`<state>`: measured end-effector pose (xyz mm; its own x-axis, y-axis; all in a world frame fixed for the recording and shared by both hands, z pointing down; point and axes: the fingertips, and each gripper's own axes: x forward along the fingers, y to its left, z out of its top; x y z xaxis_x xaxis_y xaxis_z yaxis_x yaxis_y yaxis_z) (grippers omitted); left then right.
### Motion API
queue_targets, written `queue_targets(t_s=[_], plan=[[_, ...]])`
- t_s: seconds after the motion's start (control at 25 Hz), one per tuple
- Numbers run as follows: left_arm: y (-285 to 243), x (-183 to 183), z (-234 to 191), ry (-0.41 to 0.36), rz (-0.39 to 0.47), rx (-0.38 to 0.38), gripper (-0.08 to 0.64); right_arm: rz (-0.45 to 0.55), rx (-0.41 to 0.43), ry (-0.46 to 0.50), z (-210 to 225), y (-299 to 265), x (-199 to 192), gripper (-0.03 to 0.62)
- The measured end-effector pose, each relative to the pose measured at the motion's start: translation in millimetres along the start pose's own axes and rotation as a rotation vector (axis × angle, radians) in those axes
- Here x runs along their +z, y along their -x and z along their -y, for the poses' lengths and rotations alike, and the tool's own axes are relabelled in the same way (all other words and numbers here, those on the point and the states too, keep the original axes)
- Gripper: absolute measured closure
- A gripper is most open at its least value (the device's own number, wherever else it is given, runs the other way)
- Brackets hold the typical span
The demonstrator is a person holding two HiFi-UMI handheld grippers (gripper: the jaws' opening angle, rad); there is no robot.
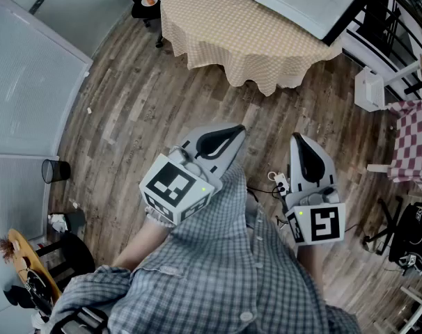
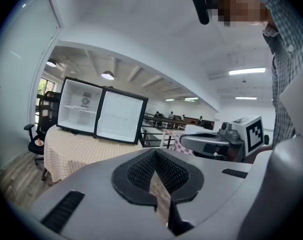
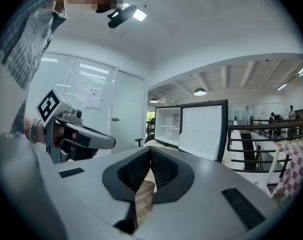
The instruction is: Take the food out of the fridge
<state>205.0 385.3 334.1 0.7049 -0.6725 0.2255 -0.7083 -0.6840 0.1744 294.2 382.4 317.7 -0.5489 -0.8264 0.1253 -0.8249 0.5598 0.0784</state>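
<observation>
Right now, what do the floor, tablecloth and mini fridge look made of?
Floor: wood or wood-look laminate, matte; plank seams and grain show.
Tablecloth: fabric, beige check, matte; it drapes in folds at the hem.
Mini fridge: smooth white liner, probably moulded plastic; black frame, material unclear.

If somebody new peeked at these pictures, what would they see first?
Probably the two grey tools held out in front: the left hand-held gripper and the right hand-held gripper, both shut and holding nothing. Next comes the little white fridge, standing wide open on the cloth-covered table straight ahead, across the wooden floor.
</observation>
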Motion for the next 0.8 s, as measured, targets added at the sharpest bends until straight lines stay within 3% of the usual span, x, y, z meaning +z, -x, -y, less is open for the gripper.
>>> queue_targets(t_s=[0.8], plan=[[-4.8,-5.6,7.6,-0.005,-0.013,0.048,0.555,0.027,0.029,0.007,5.1,7.0,-2.8,0.581]])
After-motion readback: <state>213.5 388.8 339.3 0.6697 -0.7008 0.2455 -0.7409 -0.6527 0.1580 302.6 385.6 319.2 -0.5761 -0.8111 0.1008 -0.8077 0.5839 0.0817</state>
